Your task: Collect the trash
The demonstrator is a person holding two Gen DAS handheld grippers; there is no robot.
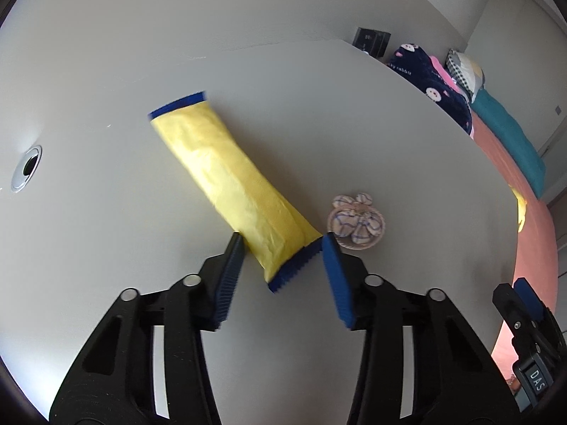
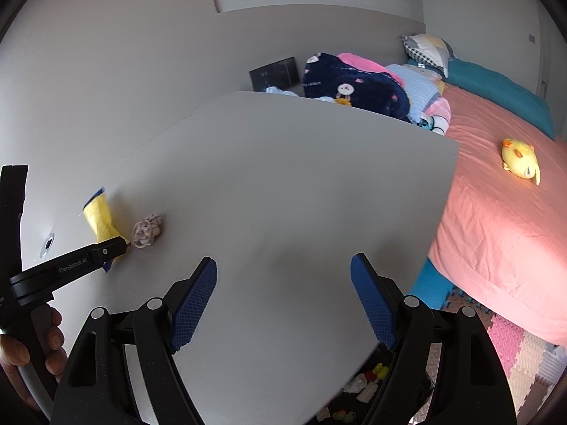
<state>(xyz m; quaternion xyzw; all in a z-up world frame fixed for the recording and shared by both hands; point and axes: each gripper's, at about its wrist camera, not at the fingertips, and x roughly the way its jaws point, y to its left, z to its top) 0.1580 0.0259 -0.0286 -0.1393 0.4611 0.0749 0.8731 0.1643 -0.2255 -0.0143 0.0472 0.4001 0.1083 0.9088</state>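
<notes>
A long yellow wrapper (image 1: 226, 180) with blue ends lies on the grey table (image 1: 354, 124). My left gripper (image 1: 283, 244) is open, its fingers on either side of the wrapper's near blue end, not closed on it. A crumpled paper ball (image 1: 356, 221) lies just right of that end. In the right wrist view the wrapper (image 2: 98, 219) and the ball (image 2: 147, 231) sit at the far left by the left gripper (image 2: 122, 244). My right gripper (image 2: 283, 265) is open and empty above the table (image 2: 283, 177).
A round metal cable hole (image 1: 26, 171) is in the table at left. A bed with a pink sheet (image 2: 496, 212), pillows, blankets and a yellow plush toy (image 2: 519, 163) stands right of the table. Foam mats and small items (image 2: 368, 386) lie on the floor below the table's edge.
</notes>
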